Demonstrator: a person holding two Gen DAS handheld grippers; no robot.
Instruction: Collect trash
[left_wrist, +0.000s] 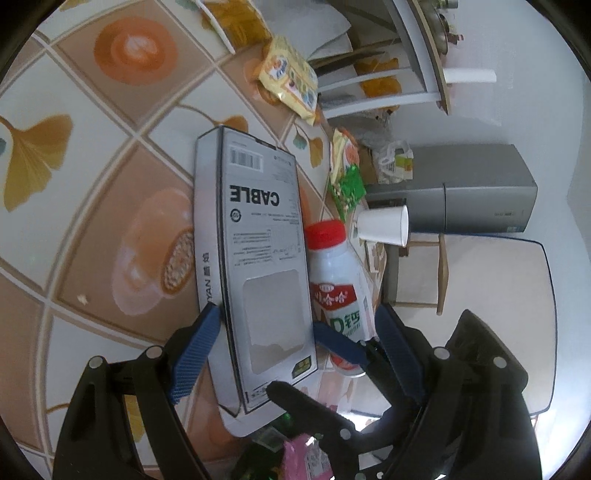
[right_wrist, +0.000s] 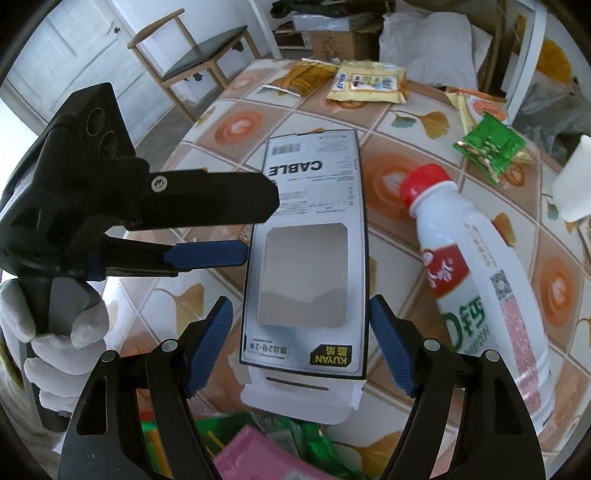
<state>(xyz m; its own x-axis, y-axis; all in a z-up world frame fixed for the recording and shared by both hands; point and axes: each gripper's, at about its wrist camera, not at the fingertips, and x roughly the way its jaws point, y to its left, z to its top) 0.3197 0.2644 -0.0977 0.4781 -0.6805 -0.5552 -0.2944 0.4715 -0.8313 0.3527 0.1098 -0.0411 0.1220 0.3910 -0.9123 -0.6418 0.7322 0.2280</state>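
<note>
The cable box (right_wrist: 306, 254) lies flat in the middle of the table (right_wrist: 236, 125), with its open flap hanging over the near edge. The right gripper (right_wrist: 301, 343) has its blue fingers wide apart, one on each side of the near end of the box, and they do not seem to press on it yet. The left gripper (left_wrist: 269, 328) comes in from the left side; its jaws are apart too, and one blue finger (right_wrist: 207, 254) sits just beside the left edge of the box, though I cannot tell if it touches. A hand (right_wrist: 66, 325) in a white glove holds that gripper. I think the step now is picking up the box, so the next move would be to close the right fingers on its two long sides and lift it off. Just right of the box lies a white milk bottle (right_wrist: 476, 280) with a red cap, on its side. Far off are a green wrapper (right_wrist: 487, 147), a yellow snack bag (right_wrist: 369, 86) and, at the right, a white paper cup (left_wrist: 384, 225). The box says "CABLE" in big letters and "KUYAN" on a small black and yellow tag, with a barcode at the far end. The bottle has Chinese writing that I cannot read
</note>
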